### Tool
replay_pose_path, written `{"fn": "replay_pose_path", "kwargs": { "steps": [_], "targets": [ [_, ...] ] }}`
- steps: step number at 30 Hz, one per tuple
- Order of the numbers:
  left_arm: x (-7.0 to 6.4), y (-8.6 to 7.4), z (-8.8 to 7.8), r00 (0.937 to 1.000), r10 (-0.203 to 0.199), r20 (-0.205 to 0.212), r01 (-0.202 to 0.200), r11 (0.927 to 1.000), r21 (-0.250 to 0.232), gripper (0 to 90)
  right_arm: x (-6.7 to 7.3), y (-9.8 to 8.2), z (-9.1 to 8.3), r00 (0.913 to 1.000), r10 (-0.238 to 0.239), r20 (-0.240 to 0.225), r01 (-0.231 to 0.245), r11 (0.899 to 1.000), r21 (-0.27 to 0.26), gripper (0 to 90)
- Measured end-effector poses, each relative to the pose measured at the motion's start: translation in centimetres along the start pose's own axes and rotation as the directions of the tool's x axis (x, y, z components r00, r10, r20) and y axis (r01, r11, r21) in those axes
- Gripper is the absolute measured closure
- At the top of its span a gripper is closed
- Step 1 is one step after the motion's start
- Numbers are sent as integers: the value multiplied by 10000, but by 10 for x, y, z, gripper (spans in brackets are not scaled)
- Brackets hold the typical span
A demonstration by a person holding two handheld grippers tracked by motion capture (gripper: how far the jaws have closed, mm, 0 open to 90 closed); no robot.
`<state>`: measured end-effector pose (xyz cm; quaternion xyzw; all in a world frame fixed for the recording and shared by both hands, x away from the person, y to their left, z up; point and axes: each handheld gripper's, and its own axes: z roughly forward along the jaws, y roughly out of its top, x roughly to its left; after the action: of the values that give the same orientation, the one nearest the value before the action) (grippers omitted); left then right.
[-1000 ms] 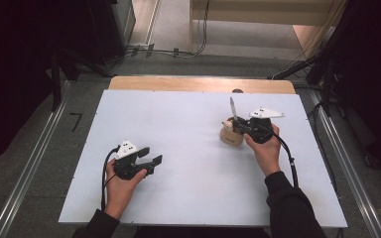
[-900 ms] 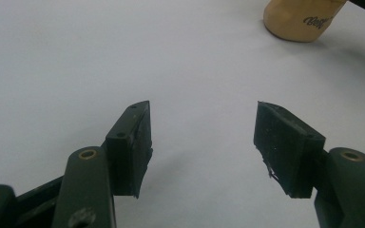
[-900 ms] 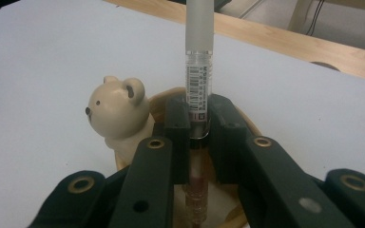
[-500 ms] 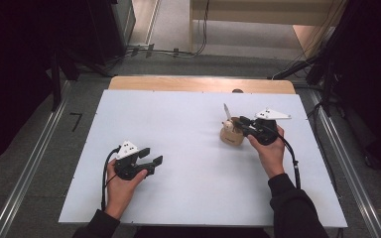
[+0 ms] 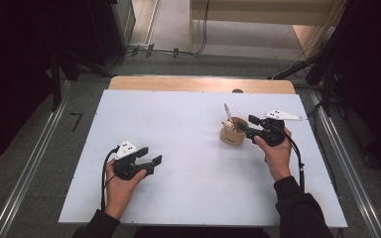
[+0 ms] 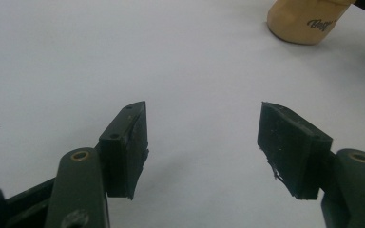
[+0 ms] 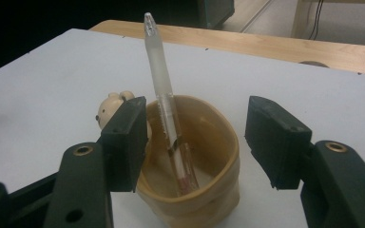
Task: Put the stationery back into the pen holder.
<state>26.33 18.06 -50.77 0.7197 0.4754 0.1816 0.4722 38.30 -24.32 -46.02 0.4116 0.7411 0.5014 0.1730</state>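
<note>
Left gripper [image 5: 149, 156] sits low on the white table [image 5: 178, 193], near the front-left, held in the person's left hand [image 5: 119, 186]. Jaws spread wide, nothing between them; its own view shows bare tabletop in the gap and the tan cup [image 6: 309, 21] far off at top right.

Cup [image 5: 230, 131] stands upright right of centre on the table, toward the back. A clear pen [image 5: 226, 113] leans inside it, tip end down in the cup, top tilted toward the back-left. A small bear figure [image 7: 111, 107] sits on the cup's rim on the left side in the right gripper view.

Right gripper [image 5: 242, 130] is held level in the right hand [image 5: 278, 153], just at the cup's right side. Jaws apart, straddling the cup rim without clamping it; pen stands free between them in the right gripper view. Wooden strip [image 5: 198, 83] runs along the table's far edge.
</note>
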Motion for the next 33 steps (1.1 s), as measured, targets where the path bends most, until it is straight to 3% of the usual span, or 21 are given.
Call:
{"fn": "replay_pose_path", "kwargs": {
  "steps": [16,33],
  "targets": [
    [2,0,-4,9975,-361,-604,351,9992,-179,241,6,-13,-19,9991,-431,20,430,9989,212,240],
    [13,-5,-15,9898,-908,-1101,885,9957,-256,176,2,-35,-45,9964,-598,607,565,9969,546,169]
  ]
}}
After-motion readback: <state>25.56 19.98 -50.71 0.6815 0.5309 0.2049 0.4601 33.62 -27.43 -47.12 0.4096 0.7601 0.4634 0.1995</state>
